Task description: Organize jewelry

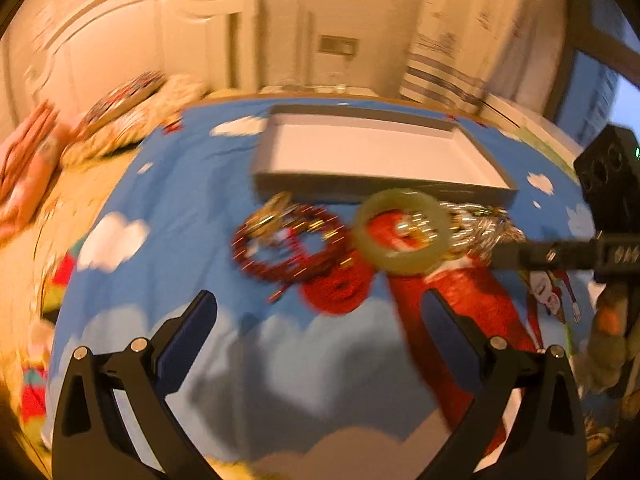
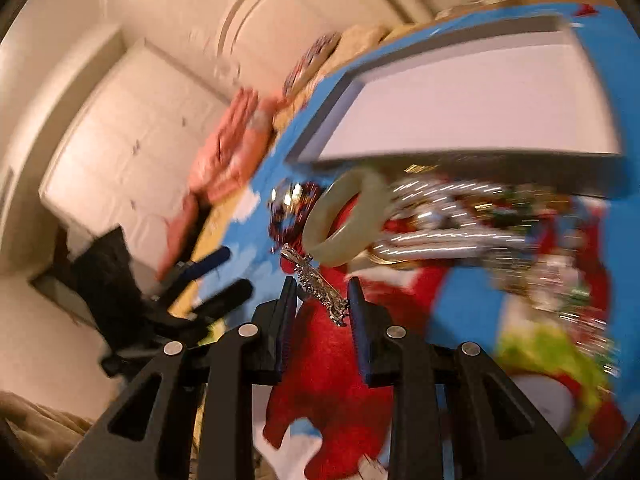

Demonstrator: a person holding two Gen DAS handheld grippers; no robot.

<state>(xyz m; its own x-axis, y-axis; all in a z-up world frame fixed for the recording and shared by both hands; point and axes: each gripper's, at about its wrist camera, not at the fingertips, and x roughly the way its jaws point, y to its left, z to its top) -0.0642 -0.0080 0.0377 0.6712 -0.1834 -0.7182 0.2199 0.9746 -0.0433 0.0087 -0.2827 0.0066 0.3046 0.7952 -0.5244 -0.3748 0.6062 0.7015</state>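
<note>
A heap of jewelry lies on a blue cartoon bedspread (image 1: 192, 200) in front of a shallow grey box (image 1: 372, 152) with a bare white inside. In the heap are red bead bracelets (image 1: 288, 244), a pale green bangle (image 1: 400, 232) and silver chains (image 1: 480, 228). My left gripper (image 1: 318, 304) hovers near the heap, jaws wide open and nothing between them. My right gripper (image 2: 322, 292) is shut on a small silver brooch (image 2: 316, 284), which lies slantwise between the pads just in front of the bangle (image 2: 344, 220). The right gripper (image 1: 500, 254) reaches in from the right beside the chains.
Pillows (image 1: 120, 108) and a pink cloth (image 1: 28, 168) lie at the bed's far left under a white headboard (image 1: 120, 32). The box (image 2: 460, 108) stands right behind the heap. From the right wrist view the left gripper (image 2: 224, 278) shows at the left.
</note>
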